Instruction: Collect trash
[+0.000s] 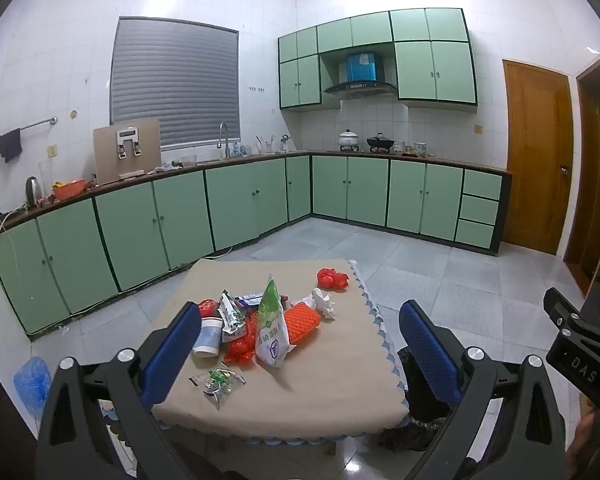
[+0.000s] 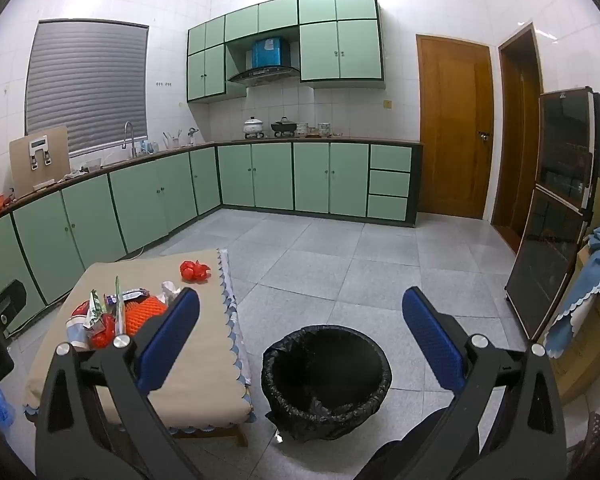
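Here, left gripper (image 1: 300,344) wide apart, empty

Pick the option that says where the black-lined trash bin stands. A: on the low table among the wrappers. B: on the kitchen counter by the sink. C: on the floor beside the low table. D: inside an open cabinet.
C: the right wrist view shows the trash bin standing on the tiled floor just beside the cloth-covered low table, whose trash pile lies on top, apart from the bin.
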Tool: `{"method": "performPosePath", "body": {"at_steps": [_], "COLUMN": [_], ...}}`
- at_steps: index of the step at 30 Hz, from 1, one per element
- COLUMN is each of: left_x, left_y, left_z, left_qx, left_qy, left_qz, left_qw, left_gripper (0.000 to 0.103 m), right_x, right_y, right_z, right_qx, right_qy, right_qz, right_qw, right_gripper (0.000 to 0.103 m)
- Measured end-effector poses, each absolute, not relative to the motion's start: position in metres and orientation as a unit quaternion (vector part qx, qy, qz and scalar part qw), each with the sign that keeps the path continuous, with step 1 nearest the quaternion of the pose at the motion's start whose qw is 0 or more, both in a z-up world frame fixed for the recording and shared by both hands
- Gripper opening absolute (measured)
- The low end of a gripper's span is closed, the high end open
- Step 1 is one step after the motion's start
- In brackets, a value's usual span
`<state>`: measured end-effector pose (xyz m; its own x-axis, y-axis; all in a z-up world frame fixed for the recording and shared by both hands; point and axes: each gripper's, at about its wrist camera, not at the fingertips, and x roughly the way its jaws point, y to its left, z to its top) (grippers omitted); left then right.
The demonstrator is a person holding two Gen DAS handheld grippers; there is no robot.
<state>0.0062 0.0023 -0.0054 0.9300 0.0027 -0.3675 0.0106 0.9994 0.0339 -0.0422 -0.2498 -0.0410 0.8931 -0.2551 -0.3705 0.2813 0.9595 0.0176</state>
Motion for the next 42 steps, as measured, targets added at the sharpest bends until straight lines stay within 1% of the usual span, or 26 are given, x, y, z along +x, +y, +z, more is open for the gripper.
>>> {"method": "performPosePath", "body": {"at_steps": [42], "left_x": [0.0069], "left_y": [0.0005], "left_z": [-0.0073], "left_qx": [0.017], "left_qy": [0.188], "left_qz": [0.0], "left_qw": [0.982], "left_gripper": [0.097], "right_x": [-0.0431], "right_y": [-0.2506], "right_z": [-0.0404], "right_qx": [0.036], "right_qy": [0.187], "right_qz": [-0.139], "right_qw": [0.972], "right_gripper": [0.098]}}
